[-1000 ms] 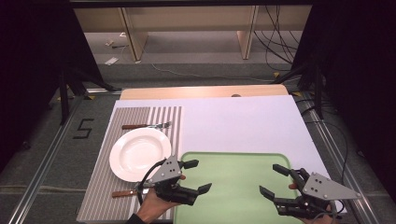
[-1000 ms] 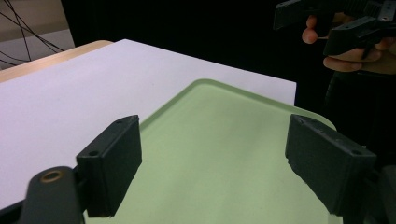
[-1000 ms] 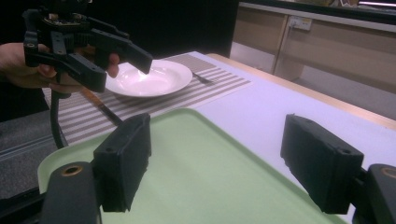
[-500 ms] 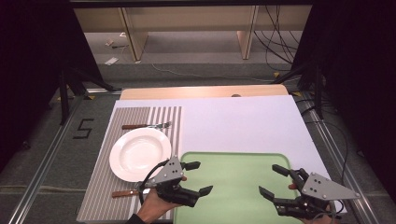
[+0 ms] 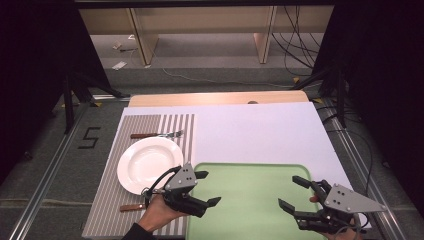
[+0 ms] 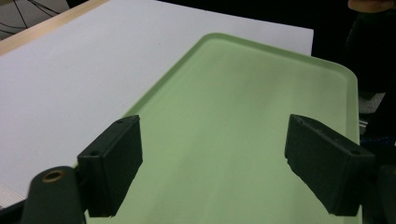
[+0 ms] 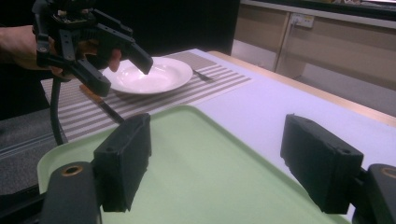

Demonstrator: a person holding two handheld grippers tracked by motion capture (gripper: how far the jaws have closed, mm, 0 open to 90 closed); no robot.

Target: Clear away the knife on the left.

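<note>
A green tray (image 5: 250, 185) lies at the near edge of the white table top, with nothing in it. My left gripper (image 5: 207, 189) hovers open over the tray's left edge, jaws wide apart. Over the tray's right end my right gripper (image 5: 294, 192) is open too, holding nothing. In the left gripper view the tray (image 6: 261, 93) spreads beyond the open gripper (image 6: 229, 165). The right gripper view has its open gripper (image 7: 217, 163) above the tray (image 7: 196, 158), with the left gripper (image 7: 126, 70) farther off near the plate (image 7: 149, 77).
A white plate (image 5: 147, 162) rests on a striped placemat (image 5: 110, 200) left of the tray. A fork (image 5: 157, 134) lies behind the plate, and a knife (image 5: 131, 207) with a wooden handle lies in front of it. Bare white table top (image 5: 260, 130) stretches behind the tray.
The left gripper has shifted very slightly; both grippers stay open over the tray's ends. Nothing else has moved.
</note>
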